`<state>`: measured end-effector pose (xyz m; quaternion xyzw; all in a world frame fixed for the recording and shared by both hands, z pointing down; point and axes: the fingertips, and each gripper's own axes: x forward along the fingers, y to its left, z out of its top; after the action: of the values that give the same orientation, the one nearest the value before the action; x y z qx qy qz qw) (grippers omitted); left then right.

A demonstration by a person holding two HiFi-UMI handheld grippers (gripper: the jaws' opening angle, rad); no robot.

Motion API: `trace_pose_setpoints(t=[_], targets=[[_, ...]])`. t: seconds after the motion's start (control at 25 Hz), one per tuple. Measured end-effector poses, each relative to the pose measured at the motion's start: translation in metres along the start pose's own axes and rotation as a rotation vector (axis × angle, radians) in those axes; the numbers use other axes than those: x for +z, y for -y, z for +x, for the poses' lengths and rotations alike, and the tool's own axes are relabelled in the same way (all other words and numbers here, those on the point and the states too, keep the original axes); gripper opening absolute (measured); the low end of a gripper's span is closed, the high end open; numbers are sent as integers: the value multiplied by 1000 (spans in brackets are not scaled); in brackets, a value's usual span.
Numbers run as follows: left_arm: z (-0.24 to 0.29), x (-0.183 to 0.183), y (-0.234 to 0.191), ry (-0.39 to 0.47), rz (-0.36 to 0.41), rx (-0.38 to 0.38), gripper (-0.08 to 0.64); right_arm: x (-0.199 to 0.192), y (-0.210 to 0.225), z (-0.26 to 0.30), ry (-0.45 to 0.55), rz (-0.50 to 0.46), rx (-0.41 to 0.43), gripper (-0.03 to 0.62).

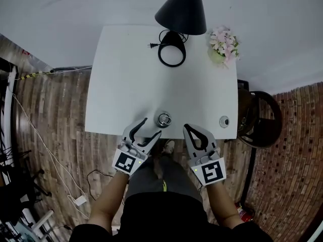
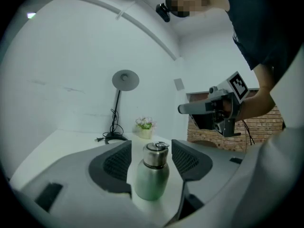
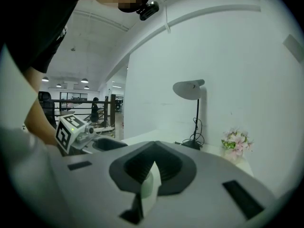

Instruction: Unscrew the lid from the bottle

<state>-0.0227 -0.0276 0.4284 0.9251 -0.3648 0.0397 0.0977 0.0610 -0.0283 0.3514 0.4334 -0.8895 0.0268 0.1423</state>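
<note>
A small steel bottle (image 1: 163,119) with its lid (image 2: 156,152) on stands upright near the front edge of the white table (image 1: 126,84). My left gripper (image 1: 152,125) is open. In the left gripper view the bottle (image 2: 153,177) shows between the two pads (image 2: 116,164), with a gap on each side. My right gripper (image 1: 186,127) is shut with nothing in it and hovers just right of the bottle. In the right gripper view only a pale green sliver of the bottle (image 3: 147,184) shows behind the closed jaws of that gripper (image 3: 153,163).
A black lamp (image 1: 181,6) with a coiled cable (image 1: 171,48) stands at the table's far edge. A pot of pink flowers (image 1: 224,43) is at the far right corner. A small round object (image 1: 224,120) lies near the front right corner. A dark stool (image 1: 260,117) stands right of the table.
</note>
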Motion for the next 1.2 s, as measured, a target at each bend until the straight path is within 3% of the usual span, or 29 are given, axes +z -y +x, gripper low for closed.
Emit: trace_pose_setpoints(t=[0.16, 0.28, 0.36, 0.48, 0.72, 1.0, 1.2], targets=[[23, -29, 4, -39, 26, -65, 328, -9, -4, 11, -5, -4, 17, 14], [39, -50, 5, -61, 118, -118, 345, -16, -7, 20, -7, 0, 43, 15], [47, -59, 4, -75, 140, -136, 351, -19, -10, 26, 3, 5, 66, 50], [56, -66, 4, -91, 132, -145, 355, -27, -18, 36, 5, 21, 105, 142], [64, -75, 3, -99, 147, -178, 360, -50, -36, 57, -49, 13, 163, 243], [72, -66, 5, -70, 108, -190, 368, -68, -42, 78, -55, -7, 176, 276], [71, -70, 9, -75, 123, -232, 367, -78, -44, 85, -46, 16, 178, 284]])
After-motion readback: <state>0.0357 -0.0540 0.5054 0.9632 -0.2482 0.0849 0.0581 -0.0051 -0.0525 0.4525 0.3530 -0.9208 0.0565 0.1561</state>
